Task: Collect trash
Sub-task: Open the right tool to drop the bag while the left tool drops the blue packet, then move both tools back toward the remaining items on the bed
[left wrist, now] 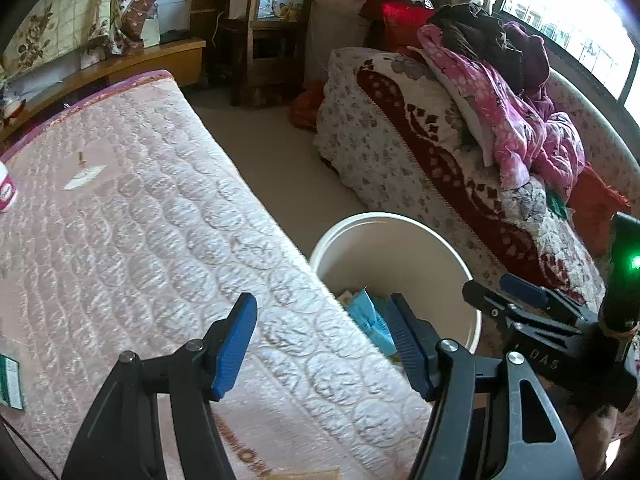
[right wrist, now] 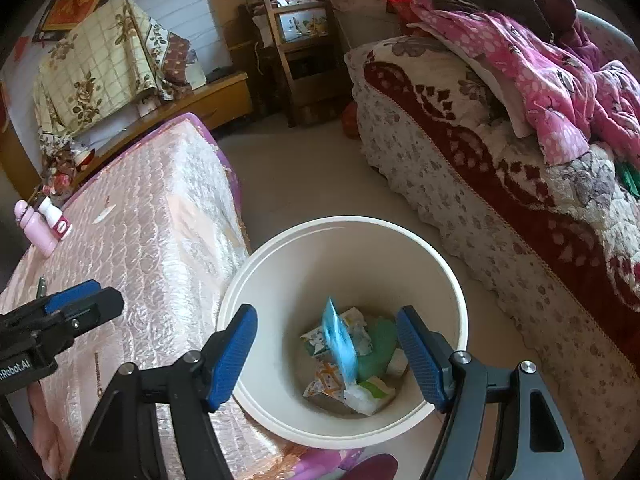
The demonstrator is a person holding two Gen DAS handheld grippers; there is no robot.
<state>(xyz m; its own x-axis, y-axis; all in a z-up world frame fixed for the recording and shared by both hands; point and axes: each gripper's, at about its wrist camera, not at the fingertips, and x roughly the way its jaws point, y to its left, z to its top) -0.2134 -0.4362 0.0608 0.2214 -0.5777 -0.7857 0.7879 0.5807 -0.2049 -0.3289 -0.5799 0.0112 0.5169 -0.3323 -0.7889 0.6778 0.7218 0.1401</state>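
A white round bin (right wrist: 440,264) stands on the floor between the mattress and the sofa; it also shows in the left wrist view (left wrist: 400,248). Inside lie several wrappers (right wrist: 352,376). A blue packet (right wrist: 340,344), blurred, is in the air inside the bin between my right fingers, touching neither; it also shows in the left wrist view (left wrist: 368,316). My right gripper (right wrist: 326,356) is open above the bin and appears in the left wrist view (left wrist: 516,300). My left gripper (left wrist: 324,346) is open and empty over the mattress edge.
A pink quilted mattress (left wrist: 120,220) lies at the left, bearing a small paper scrap (left wrist: 84,178), a white bottle (right wrist: 56,220), a pink bottle (right wrist: 34,228) and a green-white packet (left wrist: 10,380). A sofa (right wrist: 500,184) piled with clothes stands at the right. A wooden chair (right wrist: 300,48) stands behind.
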